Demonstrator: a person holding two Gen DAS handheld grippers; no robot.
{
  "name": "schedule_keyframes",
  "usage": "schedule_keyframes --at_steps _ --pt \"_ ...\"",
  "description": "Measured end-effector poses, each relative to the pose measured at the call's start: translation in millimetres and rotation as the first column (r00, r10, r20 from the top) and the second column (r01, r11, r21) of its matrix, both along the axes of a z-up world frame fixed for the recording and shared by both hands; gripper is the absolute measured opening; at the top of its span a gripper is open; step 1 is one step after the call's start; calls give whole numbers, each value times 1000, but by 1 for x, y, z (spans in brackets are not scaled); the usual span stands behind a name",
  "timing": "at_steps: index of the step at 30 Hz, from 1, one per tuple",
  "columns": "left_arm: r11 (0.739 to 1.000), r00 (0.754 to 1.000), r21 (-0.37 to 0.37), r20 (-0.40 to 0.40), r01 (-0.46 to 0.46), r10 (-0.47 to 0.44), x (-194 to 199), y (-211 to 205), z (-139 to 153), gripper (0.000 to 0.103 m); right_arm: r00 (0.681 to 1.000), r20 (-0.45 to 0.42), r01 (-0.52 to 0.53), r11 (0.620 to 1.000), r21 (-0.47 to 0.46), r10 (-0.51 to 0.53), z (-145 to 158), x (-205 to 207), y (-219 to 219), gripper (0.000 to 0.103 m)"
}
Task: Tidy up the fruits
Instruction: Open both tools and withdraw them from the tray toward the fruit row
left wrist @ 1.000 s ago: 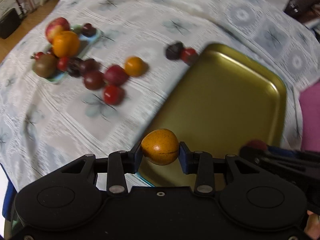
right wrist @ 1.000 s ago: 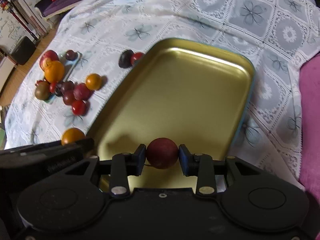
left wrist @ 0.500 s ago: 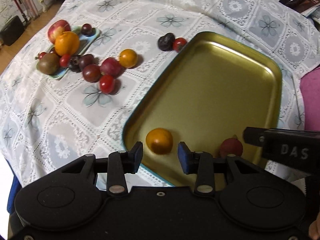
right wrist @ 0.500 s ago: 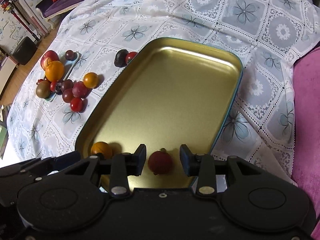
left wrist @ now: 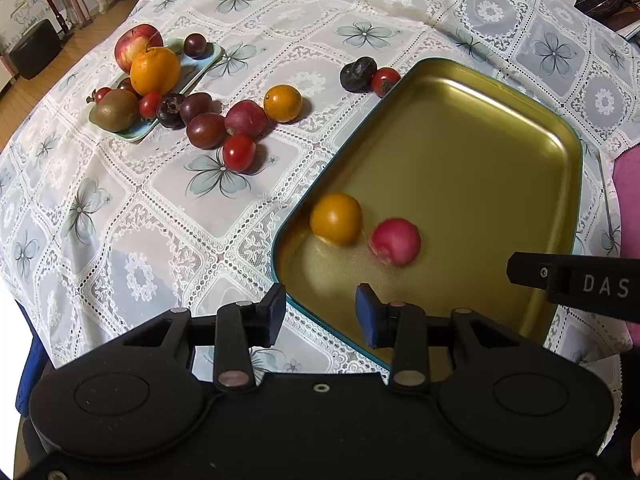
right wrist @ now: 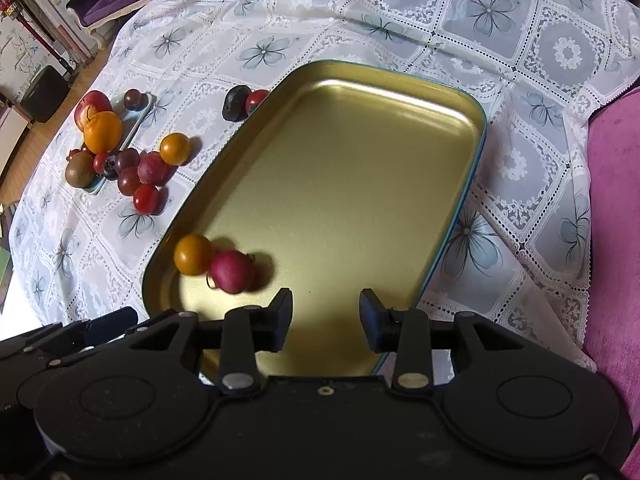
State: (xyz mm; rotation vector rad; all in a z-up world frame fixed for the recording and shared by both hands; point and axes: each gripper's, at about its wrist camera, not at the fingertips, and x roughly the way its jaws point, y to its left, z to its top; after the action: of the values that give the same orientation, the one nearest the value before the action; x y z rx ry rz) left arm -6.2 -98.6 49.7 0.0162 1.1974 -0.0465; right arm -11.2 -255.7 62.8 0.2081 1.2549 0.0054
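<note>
A gold tray (left wrist: 500, 152) (right wrist: 360, 160) lies on the lace tablecloth. In its near left corner an orange fruit (left wrist: 336, 219) (right wrist: 193, 254) and a red fruit (left wrist: 395, 241) (right wrist: 231, 271) lie side by side, the red one blurred. My left gripper (left wrist: 321, 311) is open and empty over the tray's near left edge. My right gripper (right wrist: 325, 319) is open and empty over the tray's near end; its finger shows in the left wrist view (left wrist: 576, 284).
A small pale green dish (left wrist: 200, 60) at the far left holds an apple, an orange (left wrist: 155, 70), a kiwi and small fruits. Loose plums, a tomato (left wrist: 239, 153) and an orange fruit (left wrist: 282, 103) lie beside it. A dark fruit (left wrist: 357, 74) and tomato touch the tray's far corner. Pink cushion (right wrist: 616, 216) at right.
Both grippers let go of their fruits in the tray, opened wider and pulled back. The red fruit has rolled left against the orange fruit.
</note>
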Motion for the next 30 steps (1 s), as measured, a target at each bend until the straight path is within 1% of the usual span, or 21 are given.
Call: schedule_keyframes --at_steps 12,19,21,24,27,30 --pt "1000 1000 -11 -7 -28 28 2 9 1 47 1000 -25 -3 1000 -10 2 -8 3 2 39" --pt "998 998 -22 1 -58 58 12 25 5 47 1000 -29 -7 1000 -18 6 -9 10 5 39" --pt "997 997 -25 8 -76 76 17 33 7 47 1000 -10 -1 1000 -21 1 -7 13 6 39" --pt "994 994 -27 17 -110 110 28 47 11 47 999 51 12 999 -33 -10 0 18 10 39" --pt "989 989 -37 27 -144 145 38 61 14 47 993 121 3 998 -66 5 8 24 17 39" --pt "986 986 -37 33 -165 166 51 73 15 47 987 160 18 995 -95 -2 12 35 22 39"
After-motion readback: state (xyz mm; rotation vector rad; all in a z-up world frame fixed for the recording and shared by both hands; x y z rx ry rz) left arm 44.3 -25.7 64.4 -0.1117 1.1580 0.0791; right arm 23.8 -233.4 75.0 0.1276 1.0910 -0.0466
